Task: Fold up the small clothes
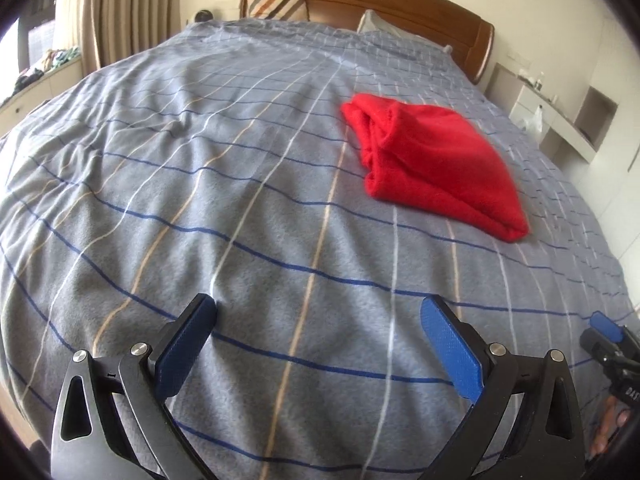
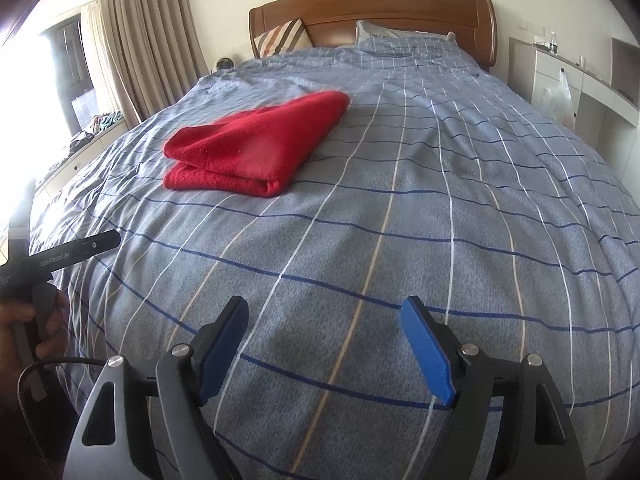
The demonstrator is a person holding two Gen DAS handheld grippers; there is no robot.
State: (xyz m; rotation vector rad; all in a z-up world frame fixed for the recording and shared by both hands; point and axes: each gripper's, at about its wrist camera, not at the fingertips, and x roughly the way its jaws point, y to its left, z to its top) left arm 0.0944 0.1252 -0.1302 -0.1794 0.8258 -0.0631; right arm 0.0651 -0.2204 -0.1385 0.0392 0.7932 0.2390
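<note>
A red garment lies folded into a thick bundle on the grey checked bedspread, right of centre in the left wrist view. In the right wrist view the same red garment sits left of centre, folded edge towards me. My left gripper hovers over the bedspread well short of the garment, its blue pads wide apart and nothing between them. My right gripper also stands open and empty above bare bedspread, to the right of the garment.
A wooden headboard with a striped pillow closes the far end. Curtains and a cluttered sill stand left. A white shelf unit with a plastic bag runs along the right. A hand holds the other gripper's handle.
</note>
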